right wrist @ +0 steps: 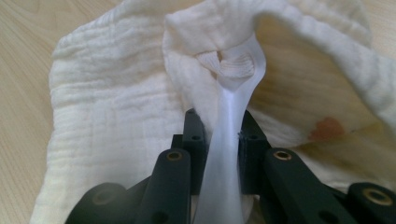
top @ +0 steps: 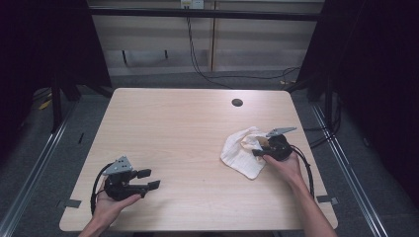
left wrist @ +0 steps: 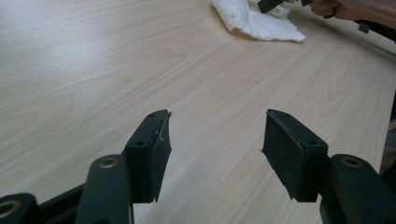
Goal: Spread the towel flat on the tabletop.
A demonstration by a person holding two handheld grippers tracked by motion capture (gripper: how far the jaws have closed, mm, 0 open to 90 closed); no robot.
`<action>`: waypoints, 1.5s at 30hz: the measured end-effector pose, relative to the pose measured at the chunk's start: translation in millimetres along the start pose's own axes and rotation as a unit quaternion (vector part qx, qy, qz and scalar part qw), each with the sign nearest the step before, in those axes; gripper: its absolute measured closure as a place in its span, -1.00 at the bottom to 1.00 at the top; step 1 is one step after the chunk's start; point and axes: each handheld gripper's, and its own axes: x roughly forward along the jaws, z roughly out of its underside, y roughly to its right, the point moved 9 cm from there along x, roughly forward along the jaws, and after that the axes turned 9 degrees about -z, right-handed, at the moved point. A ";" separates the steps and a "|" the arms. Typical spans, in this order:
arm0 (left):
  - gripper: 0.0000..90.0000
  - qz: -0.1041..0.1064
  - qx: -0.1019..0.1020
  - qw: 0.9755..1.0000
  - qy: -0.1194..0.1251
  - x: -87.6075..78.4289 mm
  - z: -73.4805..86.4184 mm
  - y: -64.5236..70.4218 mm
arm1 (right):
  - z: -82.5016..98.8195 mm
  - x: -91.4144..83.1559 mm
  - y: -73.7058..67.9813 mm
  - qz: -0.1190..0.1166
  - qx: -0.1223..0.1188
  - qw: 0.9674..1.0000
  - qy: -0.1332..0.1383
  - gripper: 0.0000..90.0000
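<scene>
White crinkled muslin cloth [top: 242, 150] lies bunched on the right half of the table in the high view, slightly below mid-height of the frame, with one corner reaching down toward the near edge. In the right gripper view the cloth [right wrist: 107, 107] spreads across most of the frame, folded up at the top into a raised ridge, and an orange-brown stain [right wrist: 327, 128] marks it at the right. The right gripper [right wrist: 219, 140] has its jaws pressed together on a thin strip of the cloth, which runs up between them to a small gathered knot of fabric near the top centre. In the high view the right gripper [top: 269, 145] sits on the cloth's right side, held by the right hand [top: 286, 165] coming in from the lower right, its cable looping beside the wrist.

The left gripper [top: 148, 180] rests at the lower left of the table, well apart from the cloth, held by the left hand [top: 111, 202]. Its jaws stand spread wide with nothing between them; in the left gripper view [left wrist: 215, 144] bare wood shows through the gap, and the cloth [left wrist: 257, 21] lies far off at the top of the frame.

The light wood table [top: 183, 128] has a dark round grommet hole [top: 237, 102] toward its upper right.
</scene>
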 end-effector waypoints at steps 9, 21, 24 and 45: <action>0.02 0.007 0.004 1.000 0.000 0.2 -1.0 2.1 | -0.1 9.3 -30.5 -0.006 -0.034 0.999 -0.014 0.79; 0.21 0.007 0.006 1.000 0.004 -2.3 -2.1 2.0 | -7.0 31.6 -79.9 -0.050 -0.051 0.997 -0.013 0.80; 0.19 0.000 0.010 1.000 0.007 -3.3 -4.1 2.4 | -10.8 37.8 -97.3 -0.060 -0.059 0.996 -0.014 0.80; 0.50 0.028 0.038 0.999 0.006 1.1 -8.5 17.0 | -21.6 82.2 -207.0 -0.152 -0.100 0.983 -0.021 0.31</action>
